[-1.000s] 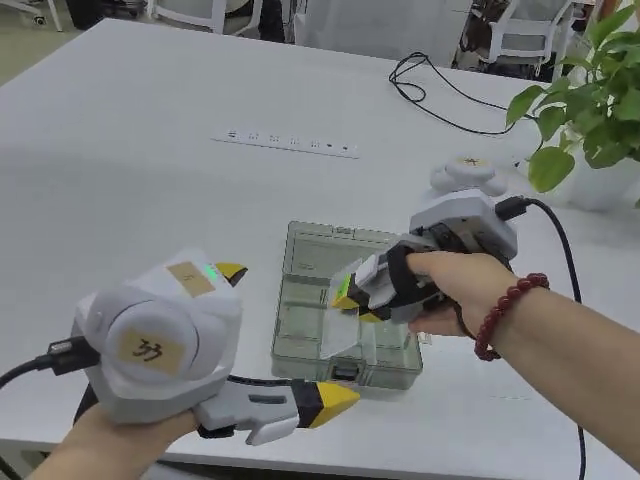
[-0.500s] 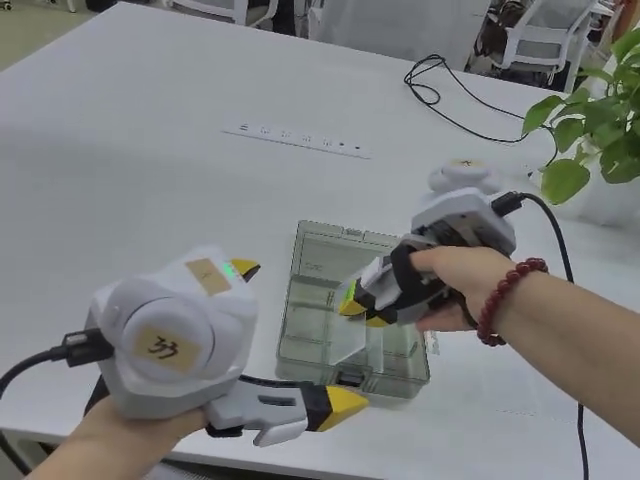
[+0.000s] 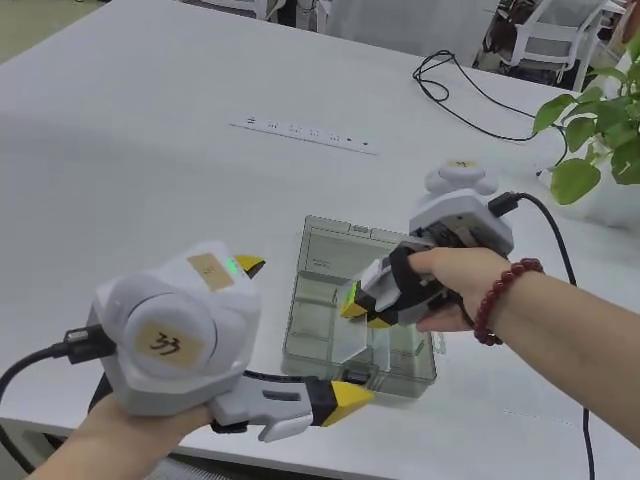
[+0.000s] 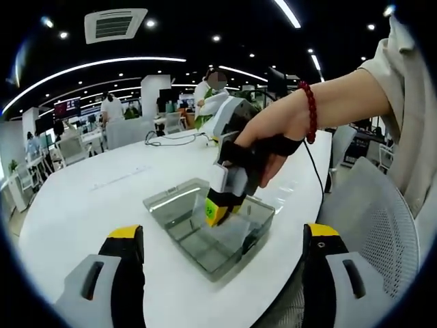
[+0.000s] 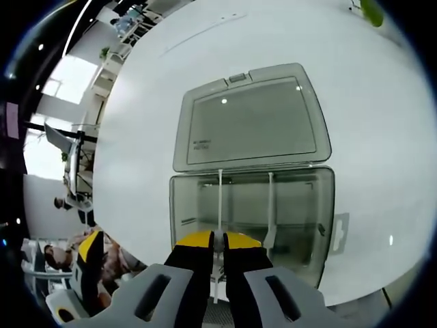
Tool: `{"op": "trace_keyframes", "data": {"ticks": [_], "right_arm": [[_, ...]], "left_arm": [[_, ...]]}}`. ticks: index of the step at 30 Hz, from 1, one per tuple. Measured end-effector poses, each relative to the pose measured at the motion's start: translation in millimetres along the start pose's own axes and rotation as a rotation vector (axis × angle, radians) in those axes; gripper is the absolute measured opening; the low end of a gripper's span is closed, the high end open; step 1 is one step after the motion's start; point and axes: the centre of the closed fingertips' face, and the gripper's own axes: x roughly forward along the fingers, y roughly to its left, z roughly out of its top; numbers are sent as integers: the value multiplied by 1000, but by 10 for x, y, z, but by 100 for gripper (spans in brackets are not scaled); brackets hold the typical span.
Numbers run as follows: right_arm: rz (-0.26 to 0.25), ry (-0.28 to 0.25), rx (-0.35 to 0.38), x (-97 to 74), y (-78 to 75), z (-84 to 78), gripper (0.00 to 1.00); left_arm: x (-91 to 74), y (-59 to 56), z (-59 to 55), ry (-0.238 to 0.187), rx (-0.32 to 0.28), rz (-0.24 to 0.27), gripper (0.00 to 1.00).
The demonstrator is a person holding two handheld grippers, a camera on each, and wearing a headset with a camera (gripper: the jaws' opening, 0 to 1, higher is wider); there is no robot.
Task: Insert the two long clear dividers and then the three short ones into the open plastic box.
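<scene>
Plastic box (image 5: pixel 252 130), open, first divider (image 5: pixel 271 205) seated, second divider (image 5: pixel 220 198) pinched by right tool (image 5: pixel 218 239), left tool (image 4: pixel 223 231) spread wide.

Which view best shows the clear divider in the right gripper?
The right gripper view: it looks down into the box, with the divider edge-on, running from the right gripper and its shut jaws. The head view shows its clear face below the gripper; the left gripper view barely shows it.

wht table (image 3: pixel 120 120) | plant (image 3: pixel 600 110) | chairs (image 3: pixel 540 35) bkgd | ceiling strip lts (image 4: pixel 89 65)
</scene>
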Motion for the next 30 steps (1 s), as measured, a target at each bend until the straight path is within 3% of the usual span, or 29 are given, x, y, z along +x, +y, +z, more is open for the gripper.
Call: {"op": "trace_keyframes", "data": {"ticks": [12,15,24,30], "right_arm": [[-29,20,-40,20,20,-21,6],[-56,30,-83,24,30,-30,6],[-188,62,-314,53,51,-29,7],[-246,68,-412,52,97,-123,7]], "left_arm": [[-5,17,4,-8,-13,-1,98],[-4,5,1,-7,-12,-6,97],[-11,9,-5,-6,-15,-4,97],[-15,11,2,-7,-8,0,97]]}}
